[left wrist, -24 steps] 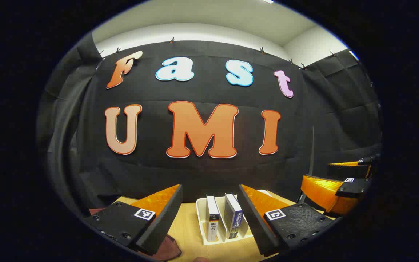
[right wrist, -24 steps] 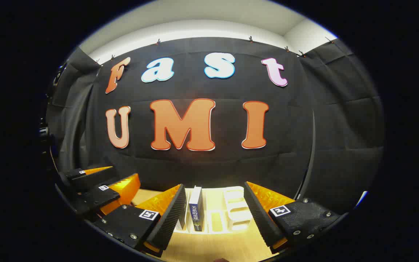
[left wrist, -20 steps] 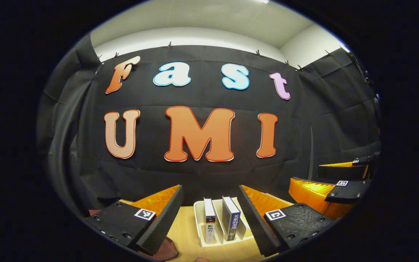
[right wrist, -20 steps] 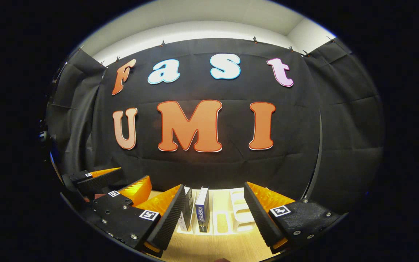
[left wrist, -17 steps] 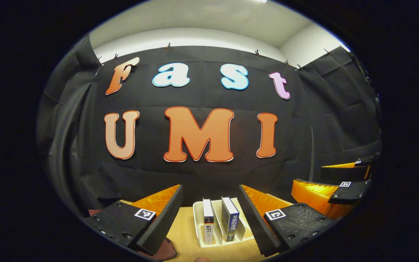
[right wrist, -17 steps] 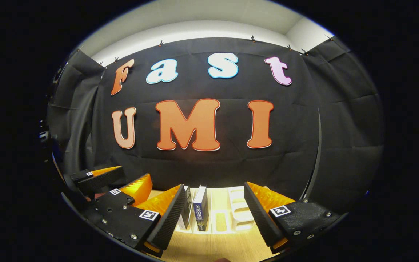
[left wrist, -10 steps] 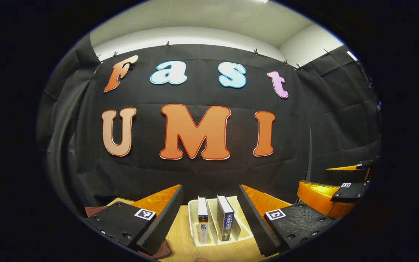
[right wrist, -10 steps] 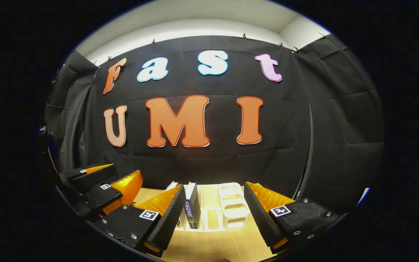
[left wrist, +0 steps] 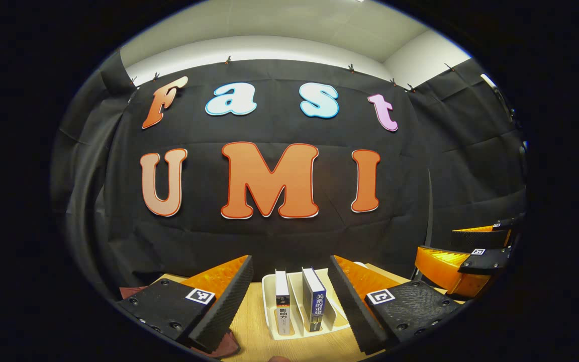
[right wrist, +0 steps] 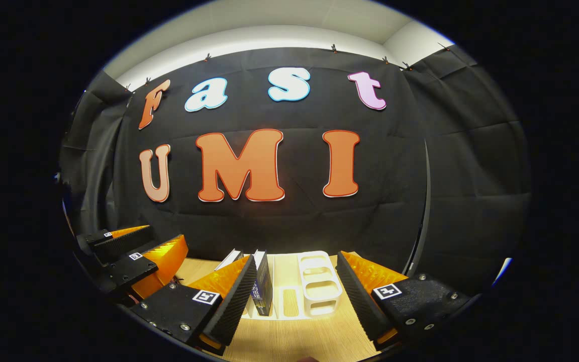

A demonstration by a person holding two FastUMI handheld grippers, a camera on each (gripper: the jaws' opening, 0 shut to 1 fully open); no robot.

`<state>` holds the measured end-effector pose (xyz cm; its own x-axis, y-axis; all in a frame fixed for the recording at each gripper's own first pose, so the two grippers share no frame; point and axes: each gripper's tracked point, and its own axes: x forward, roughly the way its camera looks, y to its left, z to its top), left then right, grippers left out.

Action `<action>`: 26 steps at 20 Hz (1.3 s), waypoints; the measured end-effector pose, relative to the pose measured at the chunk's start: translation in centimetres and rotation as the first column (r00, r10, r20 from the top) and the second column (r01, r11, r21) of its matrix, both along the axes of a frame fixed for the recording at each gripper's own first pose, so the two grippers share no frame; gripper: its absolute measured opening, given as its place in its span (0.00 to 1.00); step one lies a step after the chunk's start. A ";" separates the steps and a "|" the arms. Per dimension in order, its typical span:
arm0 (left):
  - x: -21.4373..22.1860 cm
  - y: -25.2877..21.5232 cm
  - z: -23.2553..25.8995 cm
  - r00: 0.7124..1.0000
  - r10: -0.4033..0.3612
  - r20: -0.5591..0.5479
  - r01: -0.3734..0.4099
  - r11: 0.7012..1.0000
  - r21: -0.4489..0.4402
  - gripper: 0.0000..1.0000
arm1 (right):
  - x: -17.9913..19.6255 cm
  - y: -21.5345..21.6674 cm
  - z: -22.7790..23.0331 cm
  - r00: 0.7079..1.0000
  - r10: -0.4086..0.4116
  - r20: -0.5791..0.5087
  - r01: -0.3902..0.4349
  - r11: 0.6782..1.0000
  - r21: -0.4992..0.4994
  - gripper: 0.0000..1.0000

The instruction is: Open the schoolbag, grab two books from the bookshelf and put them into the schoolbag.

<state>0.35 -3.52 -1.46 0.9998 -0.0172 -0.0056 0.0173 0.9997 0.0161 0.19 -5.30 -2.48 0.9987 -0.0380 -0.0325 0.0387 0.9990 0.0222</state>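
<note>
A white rack (left wrist: 269, 296) sits on the wooden table (left wrist: 252, 322) against the black cloth wall (left wrist: 279, 236), with two books upright in its left slots: a white-spined book (left wrist: 282, 301) and, just to its right, a blue-spined book (left wrist: 315, 301). The slots to the right of them stand bare, their white dividers (right wrist: 319, 284) plain in the right gripper view.

The left gripper (left wrist: 290, 301) hangs short of the rack with its fingers spread wide, grasping nothing; both books sit in the gap between them, well clear of either finger. The right gripper (right wrist: 294, 296) is likewise released and bare. Its left finger (right wrist: 234, 296) stands in front of the white-spined book, so little more than that book's top edge (right wrist: 231, 257) peeks out above it, while the blue-spined book (right wrist: 262, 286) sits just beside that finger.

By the left gripper's left finger a dark red bag (left wrist: 221, 347) lies on the table, mostly hidden; whether it is open I cannot tell.

In the left gripper view the right gripper (left wrist: 470, 251) shows at the far right edge. In the right gripper view the left gripper (right wrist: 128, 251) shows at the far left.
</note>
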 end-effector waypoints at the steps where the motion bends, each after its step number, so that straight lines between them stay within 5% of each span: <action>1: 0.0 0.1 -0.1 1.000 0.002 -0.003 -0.002 1.000 -0.002 0.94 | -0.1 0.1 -0.1 1.000 0.000 -0.001 0.000 1.000 0.001 0.94; 26: -0.8 0.3 -1.5 0.999 0.007 -0.037 -0.007 1.000 0.006 0.94 | -0.9 -0.4 -1.6 0.999 -0.014 -0.041 0.014 1.000 -0.007 0.95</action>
<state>-0.43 -3.17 -2.96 0.9991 -0.0103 -0.0423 0.0112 0.9997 0.0213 -0.66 -5.71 -4.10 0.9960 -0.0520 -0.0728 0.0531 0.9985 0.0138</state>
